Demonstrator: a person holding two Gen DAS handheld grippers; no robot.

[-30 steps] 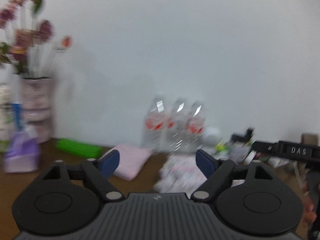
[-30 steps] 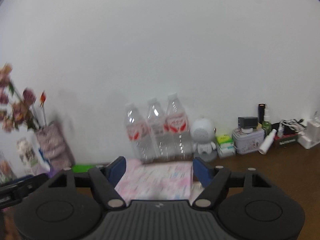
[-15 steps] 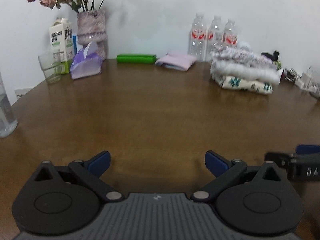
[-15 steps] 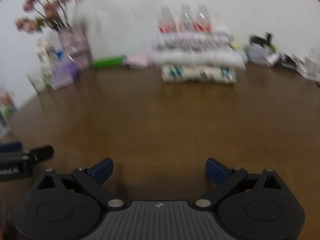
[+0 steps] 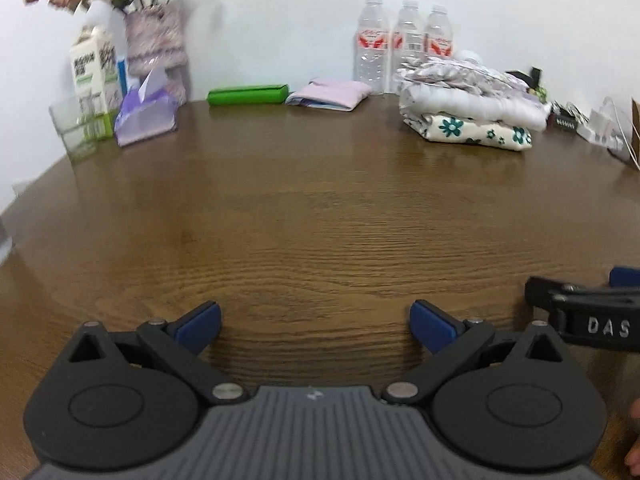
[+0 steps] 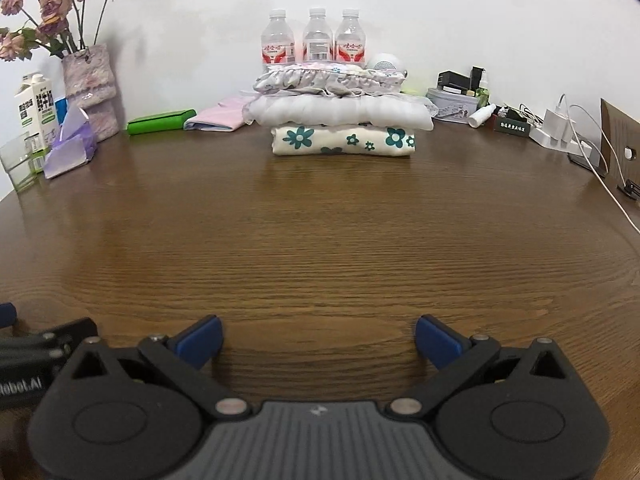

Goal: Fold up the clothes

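A stack of three folded clothes (image 6: 342, 120) stands at the far side of the brown table (image 6: 320, 232): a cream piece with teal flowers at the bottom, a white one in the middle, a frilled floral one on top. In the left wrist view the same stack (image 5: 468, 110) appears at the far right. A folded pink cloth (image 5: 330, 94) lies farther back, to the left of the stack. My left gripper (image 5: 315, 322) is open and empty over the near table. My right gripper (image 6: 319, 340) is open and empty too, low over the near edge.
Three water bottles (image 6: 314, 40) line the wall behind the stack. A green box (image 6: 162, 121), tissue pack (image 6: 70, 142), vase with flowers (image 6: 90, 84), milk carton (image 6: 36, 110) and glass (image 6: 18, 164) stand at the back left. Chargers, cables and small bottles (image 6: 560, 132) fill the back right.
Both grippers have pulled back from the stack near the wall to the near edge of the table and tipped down. Both stay open and empty.
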